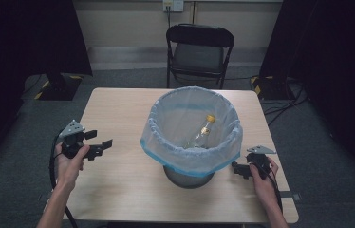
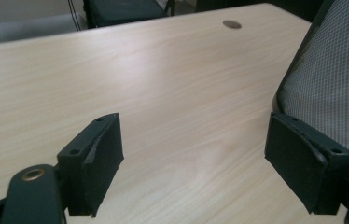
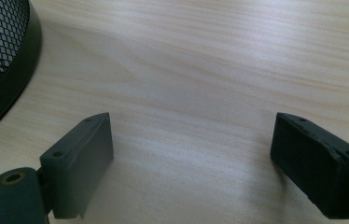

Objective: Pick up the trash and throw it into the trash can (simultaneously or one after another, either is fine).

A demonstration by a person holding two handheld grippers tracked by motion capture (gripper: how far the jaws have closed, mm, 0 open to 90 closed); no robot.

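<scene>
Two claws (image 1: 100, 140) (image 1: 238, 169) spread and empty, one lined bin (image 1: 191, 137), one bottle (image 1: 202, 134) inside.

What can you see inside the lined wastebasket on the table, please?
Inside the wastebasket, lined with a pale bag, a clear bottle with a yellow cap leans, cap up. The bag's folds and rim cover the bottom, so anything under the bottle is hidden.
</scene>
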